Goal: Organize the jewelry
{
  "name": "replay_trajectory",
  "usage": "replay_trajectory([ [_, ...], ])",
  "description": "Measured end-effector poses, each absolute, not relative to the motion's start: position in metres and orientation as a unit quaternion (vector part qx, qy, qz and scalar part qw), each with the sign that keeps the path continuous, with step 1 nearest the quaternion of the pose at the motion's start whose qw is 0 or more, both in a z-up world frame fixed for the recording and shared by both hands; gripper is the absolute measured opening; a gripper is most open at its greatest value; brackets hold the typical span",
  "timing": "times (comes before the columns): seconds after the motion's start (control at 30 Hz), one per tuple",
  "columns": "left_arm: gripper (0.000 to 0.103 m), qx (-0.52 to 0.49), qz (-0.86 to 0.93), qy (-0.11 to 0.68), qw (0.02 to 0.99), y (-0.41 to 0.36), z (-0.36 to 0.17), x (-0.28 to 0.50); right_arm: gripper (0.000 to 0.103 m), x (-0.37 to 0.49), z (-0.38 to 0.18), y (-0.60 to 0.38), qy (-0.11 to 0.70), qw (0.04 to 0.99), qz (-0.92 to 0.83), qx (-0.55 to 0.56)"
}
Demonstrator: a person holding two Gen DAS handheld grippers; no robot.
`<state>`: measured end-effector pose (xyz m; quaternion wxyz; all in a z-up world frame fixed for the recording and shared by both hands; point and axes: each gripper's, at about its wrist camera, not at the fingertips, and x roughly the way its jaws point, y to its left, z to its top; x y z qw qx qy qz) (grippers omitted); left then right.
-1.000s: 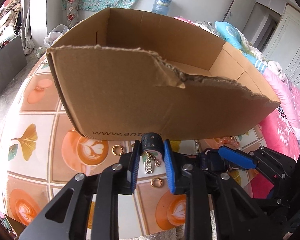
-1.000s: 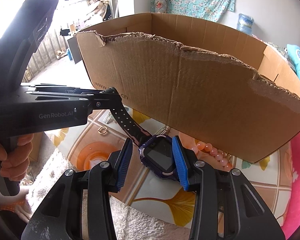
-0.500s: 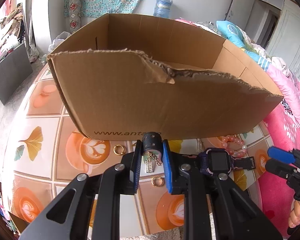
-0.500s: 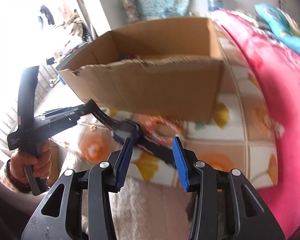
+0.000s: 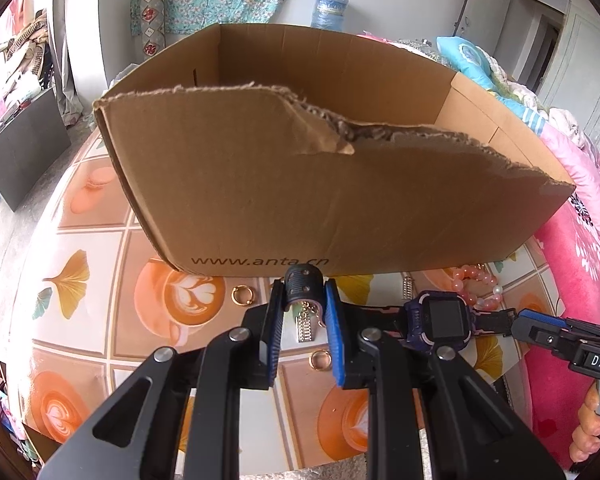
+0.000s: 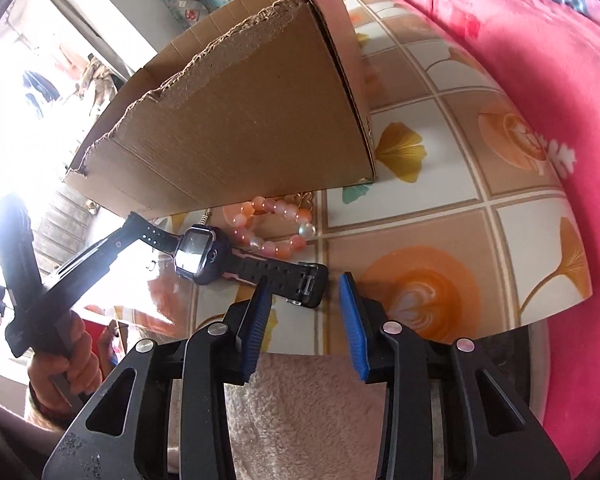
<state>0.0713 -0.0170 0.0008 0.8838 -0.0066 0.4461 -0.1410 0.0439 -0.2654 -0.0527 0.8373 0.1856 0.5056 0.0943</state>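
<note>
**Left gripper clamped on black cylinder; right gripper released beside watch strap**

Cardboard box: open top, torn front edge, printed web address low on the front wall. It stands on the tiled-pattern tabletop.

Left gripper: blue pads pressed on a black ribbed cylinder, close to the box's front wall. A small chain with a silver charm hangs under the cylinder between the fingers.

Right gripper: jaws spread, nothing between the pads. The left finger lies just over the buckle end of the watch strap; contact cannot be told.

Smartwatch: dark blue case, black strap, flat on the table in front of the box.

Pink bead bracelet: lies between watch and box, partly under the watch.

Two gold rings on the table near the left gripper, apart from each other. Small silver spring-like piece sits by the box base.
</note>
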Motion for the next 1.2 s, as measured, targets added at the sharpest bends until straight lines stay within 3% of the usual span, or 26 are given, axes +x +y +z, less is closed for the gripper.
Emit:
replay_trajectory([
  [0.1,0.019,-0.006,-0.140,0.444,0.885,-0.018,0.002,0.071,0.025,0.042,-0.054,-0.266,0.503,0.838,0.091,0.194],
  [0.23,0.019,-0.007,-0.137,0.442,0.887,-0.017,0.002,0.072,0.007,0.041,-0.053,-0.270,0.499,0.837,0.087,0.208],
  [0.33,0.019,-0.012,-0.137,0.441,0.887,-0.015,0.003,0.071,0.003,0.035,-0.046,-0.264,0.488,0.843,0.098,0.207],
  [0.8,0.019,-0.052,-0.195,0.421,0.884,-0.004,0.039,0.054,0.000,0.024,0.037,-0.245,0.442,0.858,0.170,0.198],
  [1.2,0.019,-0.077,-0.259,0.377,0.886,0.002,0.140,0.076,0.000,0.088,0.128,-0.246,0.393,0.876,0.244,0.139],
])
